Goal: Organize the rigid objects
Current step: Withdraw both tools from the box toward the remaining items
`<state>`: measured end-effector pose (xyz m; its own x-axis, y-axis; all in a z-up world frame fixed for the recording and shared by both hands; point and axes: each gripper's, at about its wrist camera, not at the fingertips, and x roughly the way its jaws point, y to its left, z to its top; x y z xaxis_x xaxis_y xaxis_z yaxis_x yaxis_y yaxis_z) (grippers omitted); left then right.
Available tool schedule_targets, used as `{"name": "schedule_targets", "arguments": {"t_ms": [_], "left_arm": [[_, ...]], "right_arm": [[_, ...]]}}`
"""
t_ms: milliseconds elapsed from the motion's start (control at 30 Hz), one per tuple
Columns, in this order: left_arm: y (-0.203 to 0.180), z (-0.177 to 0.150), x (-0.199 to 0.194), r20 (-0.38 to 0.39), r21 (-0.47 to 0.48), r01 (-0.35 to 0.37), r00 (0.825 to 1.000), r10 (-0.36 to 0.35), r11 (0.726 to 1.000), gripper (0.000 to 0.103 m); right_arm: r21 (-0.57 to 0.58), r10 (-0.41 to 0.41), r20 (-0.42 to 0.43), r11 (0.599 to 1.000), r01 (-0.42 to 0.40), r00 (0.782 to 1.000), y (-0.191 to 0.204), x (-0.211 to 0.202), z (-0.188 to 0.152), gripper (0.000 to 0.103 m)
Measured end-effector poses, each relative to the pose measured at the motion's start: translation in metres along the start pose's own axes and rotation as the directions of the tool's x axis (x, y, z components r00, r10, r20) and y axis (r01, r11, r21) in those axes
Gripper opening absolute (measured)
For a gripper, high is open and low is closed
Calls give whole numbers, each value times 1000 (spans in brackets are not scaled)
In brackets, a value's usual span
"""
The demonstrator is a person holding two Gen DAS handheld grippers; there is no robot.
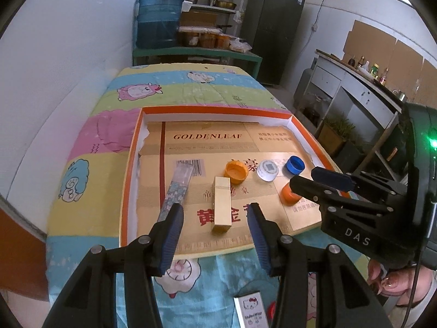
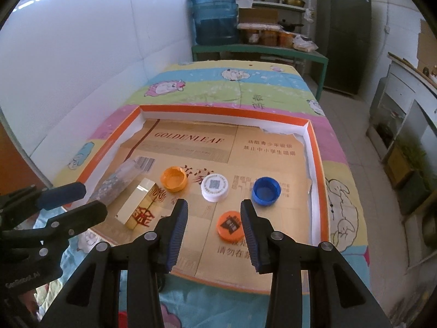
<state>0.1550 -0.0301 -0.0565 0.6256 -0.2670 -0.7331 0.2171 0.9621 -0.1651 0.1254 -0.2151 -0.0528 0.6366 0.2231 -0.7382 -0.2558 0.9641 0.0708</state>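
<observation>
4 caps; 1 gold box; 1 clear tube.

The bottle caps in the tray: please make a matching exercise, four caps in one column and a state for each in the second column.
Column one:
1. blue cap
2. white cap
3. far orange cap
4. near orange cap

Column two:
a. closed top up, black label
b. hollow side up, nearest the gold box
c. QR code on top
d. hollow side up, rightmost

Pairs: 1-d, 2-c, 3-b, 4-a

Bright daylight, sharp focus, fisheye-warped edges
</observation>
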Motion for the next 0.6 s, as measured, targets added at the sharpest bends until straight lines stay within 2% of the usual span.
{"name": "schedule_targets", "arguments": {"t_ms": [600], "left_arm": [[-2,-19,-26,19,-10,3,1000,-3,1000,48]], "right_arm": [[-5,-9,23,1000,10,1000,11,-33,-16,41]]}}
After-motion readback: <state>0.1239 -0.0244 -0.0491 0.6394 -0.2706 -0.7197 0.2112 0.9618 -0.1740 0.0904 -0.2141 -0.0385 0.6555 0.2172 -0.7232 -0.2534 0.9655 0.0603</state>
